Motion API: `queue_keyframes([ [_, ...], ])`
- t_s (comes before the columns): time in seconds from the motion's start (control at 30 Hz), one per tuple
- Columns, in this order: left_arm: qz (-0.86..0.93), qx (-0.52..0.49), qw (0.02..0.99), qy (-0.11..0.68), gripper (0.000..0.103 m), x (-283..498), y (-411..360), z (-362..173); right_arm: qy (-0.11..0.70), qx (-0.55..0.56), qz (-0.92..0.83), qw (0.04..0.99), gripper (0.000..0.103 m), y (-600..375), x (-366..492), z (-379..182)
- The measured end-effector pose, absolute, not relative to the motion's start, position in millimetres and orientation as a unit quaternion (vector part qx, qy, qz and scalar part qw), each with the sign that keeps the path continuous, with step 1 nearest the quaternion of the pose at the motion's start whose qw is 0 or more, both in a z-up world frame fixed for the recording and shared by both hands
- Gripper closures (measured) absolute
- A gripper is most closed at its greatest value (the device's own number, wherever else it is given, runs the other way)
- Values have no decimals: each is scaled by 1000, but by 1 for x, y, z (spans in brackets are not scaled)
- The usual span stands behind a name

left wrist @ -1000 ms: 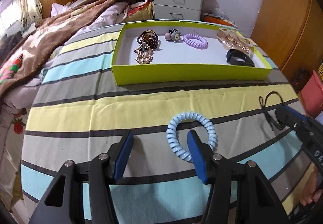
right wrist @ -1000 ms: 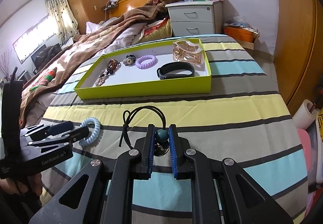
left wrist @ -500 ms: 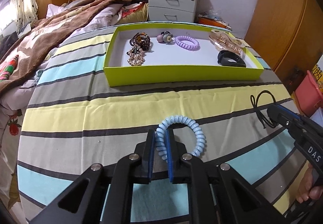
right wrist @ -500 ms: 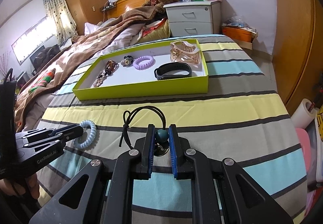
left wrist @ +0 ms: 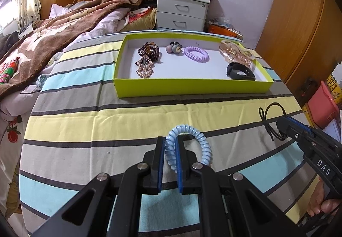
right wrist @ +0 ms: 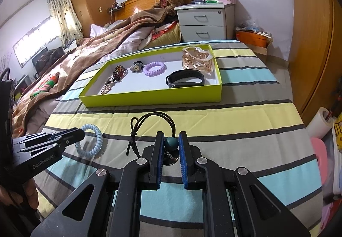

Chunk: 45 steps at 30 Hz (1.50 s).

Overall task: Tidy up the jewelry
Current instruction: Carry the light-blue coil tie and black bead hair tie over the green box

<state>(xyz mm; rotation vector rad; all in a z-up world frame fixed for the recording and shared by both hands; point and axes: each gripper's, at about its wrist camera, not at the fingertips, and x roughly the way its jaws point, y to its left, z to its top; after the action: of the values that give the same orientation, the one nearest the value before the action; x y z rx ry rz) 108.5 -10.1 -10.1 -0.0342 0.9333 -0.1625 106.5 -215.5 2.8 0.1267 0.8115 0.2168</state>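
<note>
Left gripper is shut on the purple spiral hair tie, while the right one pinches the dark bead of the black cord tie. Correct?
Not quite. The left gripper is shut on the light blue spiral hair tie; the purple one lies in the green tray, as the left wrist view shows. The right gripper does pinch the dark bead.

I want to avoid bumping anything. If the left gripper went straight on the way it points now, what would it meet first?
Probably the striped cloth: the left gripper, shut on the blue coil hair tie, tilts downward. The green tray lies farther ahead, though depth is unclear.
</note>
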Motion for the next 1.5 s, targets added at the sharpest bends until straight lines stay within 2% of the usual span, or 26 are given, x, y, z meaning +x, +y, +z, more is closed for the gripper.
queue_keyframes([
  [0.87,-86,-32,908,408,92,104,4,30,362,49,106,925,89,-206,108,36],
  [1.5,-82,-46,918,386,92,141,18,53,358,28,125,925,89,-181,182,56],
])
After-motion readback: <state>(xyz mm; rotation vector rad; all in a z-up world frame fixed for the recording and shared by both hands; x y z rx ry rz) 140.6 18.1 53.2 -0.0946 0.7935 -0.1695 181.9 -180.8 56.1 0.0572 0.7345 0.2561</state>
